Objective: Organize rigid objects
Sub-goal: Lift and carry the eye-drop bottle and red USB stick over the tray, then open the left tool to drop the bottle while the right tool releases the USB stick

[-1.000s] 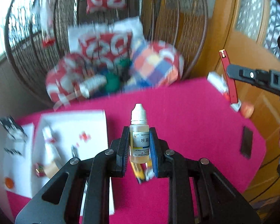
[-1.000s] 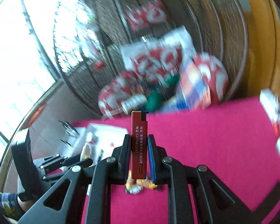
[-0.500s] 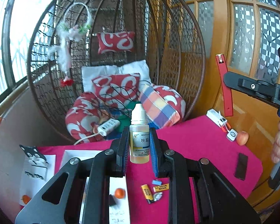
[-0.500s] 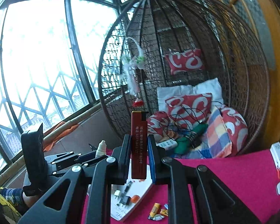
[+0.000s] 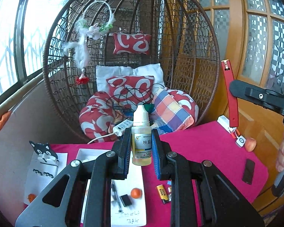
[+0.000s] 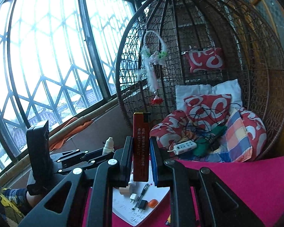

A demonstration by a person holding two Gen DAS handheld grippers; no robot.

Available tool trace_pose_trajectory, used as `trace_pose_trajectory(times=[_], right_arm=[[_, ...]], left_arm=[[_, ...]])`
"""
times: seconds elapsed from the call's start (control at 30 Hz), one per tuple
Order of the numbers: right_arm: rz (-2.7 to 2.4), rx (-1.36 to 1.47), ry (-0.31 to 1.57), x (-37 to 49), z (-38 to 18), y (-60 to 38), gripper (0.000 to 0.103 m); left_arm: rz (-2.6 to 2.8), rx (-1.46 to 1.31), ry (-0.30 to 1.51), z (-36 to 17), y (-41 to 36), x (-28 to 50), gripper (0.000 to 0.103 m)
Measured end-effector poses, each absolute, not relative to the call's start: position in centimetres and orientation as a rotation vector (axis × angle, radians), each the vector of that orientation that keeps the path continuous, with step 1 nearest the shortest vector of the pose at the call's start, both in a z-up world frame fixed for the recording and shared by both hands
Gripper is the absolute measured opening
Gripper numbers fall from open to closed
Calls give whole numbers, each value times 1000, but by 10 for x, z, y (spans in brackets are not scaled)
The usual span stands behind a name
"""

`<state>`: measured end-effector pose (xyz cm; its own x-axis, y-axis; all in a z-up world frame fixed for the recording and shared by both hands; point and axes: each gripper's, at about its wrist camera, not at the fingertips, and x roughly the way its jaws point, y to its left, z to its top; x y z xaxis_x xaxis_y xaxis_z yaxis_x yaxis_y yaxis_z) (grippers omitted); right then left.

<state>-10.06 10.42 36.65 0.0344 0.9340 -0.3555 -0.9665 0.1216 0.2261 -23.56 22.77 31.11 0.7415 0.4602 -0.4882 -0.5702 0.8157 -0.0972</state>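
Two grippers are raised above the table (image 5: pixel 208 141), each clamped on one item. Left gripper (image 5: pixel 141 151) is closed on a dropper bottle (image 5: pixel 141 143): upright, long axis vertical, white cap up, pale yellow liquid visible at the base, label facing the camera. Right gripper (image 6: pixel 140 159) is closed on a red lighter (image 6: pixel 141 147): also vertical, printed side toward the camera, dark notch at the top end.

Landmark: white tray (image 5: pixel 134 208) on the table.
- On the tray, left view: pen (image 5: pixel 115 194), small black block (image 5: pixel 126 200), orange ball (image 5: pixel 136 193); handwriting on its near edge.
- On the tray, right view: white plug (image 6: pixel 133 196), black plug (image 6: pixel 142 205), the pen (image 6: pixel 144 188), the ball (image 6: pixel 153 202).
- Just right of the tray: yellow battery (image 5: pixel 161 191).
- Well right of the tray: black strip (image 5: pixel 248 171), near the table edge.
- Left of the tray: cat-face holder (image 5: pixel 42 151) on a white sheet.
- Behind the table: wicker chair (image 5: pixel 198 60) with cushions and a power strip (image 5: pixel 122 127).

View differences: only the left view shows the battery, strip and holder, plus the right gripper side-on at far right with the lighter standing up. Only the right view shows the plugs, and the left gripper at left with the bottle cap above its fingers.
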Motion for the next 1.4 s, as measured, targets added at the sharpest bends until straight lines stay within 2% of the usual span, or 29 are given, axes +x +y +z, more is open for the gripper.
trace_pose_trajectory(times=[0.87,1.4], right_arm=[[1547,-129,558,-163,347,175,16],[1521,-149,687,-176,316,230,16]], left_arm=[[624,-302,503,291,288,-303,19],[599,-385,576,258,339,-316,19]])
